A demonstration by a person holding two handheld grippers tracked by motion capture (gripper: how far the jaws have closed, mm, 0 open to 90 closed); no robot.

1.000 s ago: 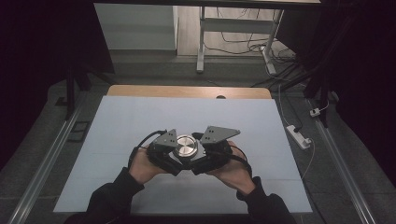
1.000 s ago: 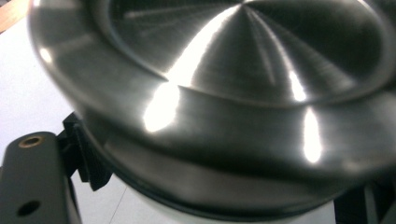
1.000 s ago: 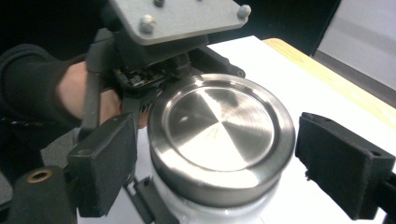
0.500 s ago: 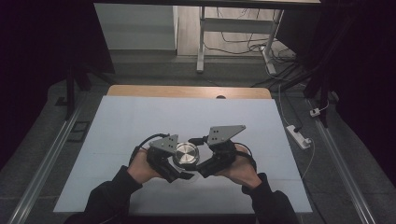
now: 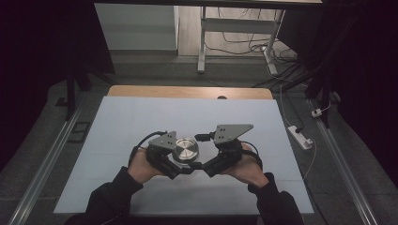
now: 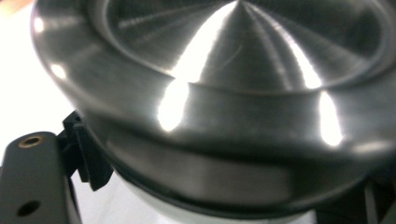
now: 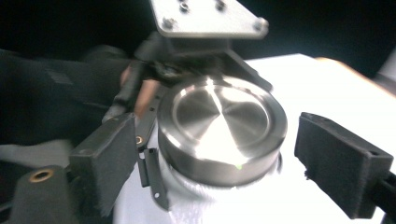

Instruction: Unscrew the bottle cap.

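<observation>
Gleaming round steel lid (image 7: 222, 128) caps a white jar (image 7: 196, 198).

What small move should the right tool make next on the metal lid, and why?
Probably close the right tool on the metal lid. Its jaws have just been opening and stand apart on either side of the lid without pressing, while the left tool grips the jar below.

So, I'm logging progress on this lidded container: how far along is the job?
Done: the left gripper is clamped on the container's body under the metal lid, holding it above the table. In hand: the right gripper straddles the lid; its jaws have just been opening and its pads stand apart from it. Left: the lid sits on the container, so it seems not yet off.
</observation>
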